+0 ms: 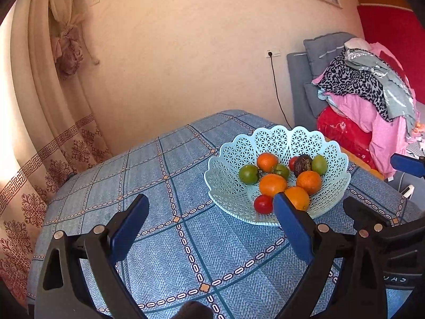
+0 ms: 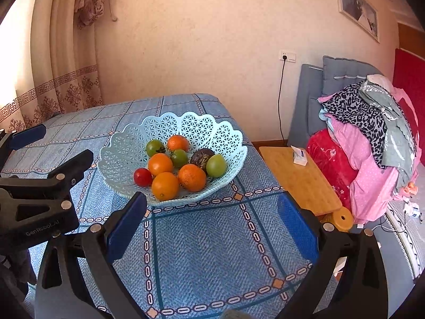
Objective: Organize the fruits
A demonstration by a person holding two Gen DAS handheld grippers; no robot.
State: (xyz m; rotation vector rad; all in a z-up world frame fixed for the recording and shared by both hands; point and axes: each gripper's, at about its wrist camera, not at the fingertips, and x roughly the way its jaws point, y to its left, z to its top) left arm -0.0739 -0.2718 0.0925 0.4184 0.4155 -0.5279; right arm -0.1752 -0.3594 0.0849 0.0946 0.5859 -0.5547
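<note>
A pale blue lattice basket stands on the blue checked tablecloth. It holds several oranges, green fruits, a red tomato and a dark wrinkled fruit. My left gripper hovers open, left of and in front of the basket, holding nothing. My right gripper is open too, just in front of the basket, nothing between its blue pads. Each view shows the other gripper at its edge.
A wooden side table with a small white box stands right of the table. Beyond it, a grey chair is piled with clothes. A patterned curtain hangs at the left; a black cord runs down the wall.
</note>
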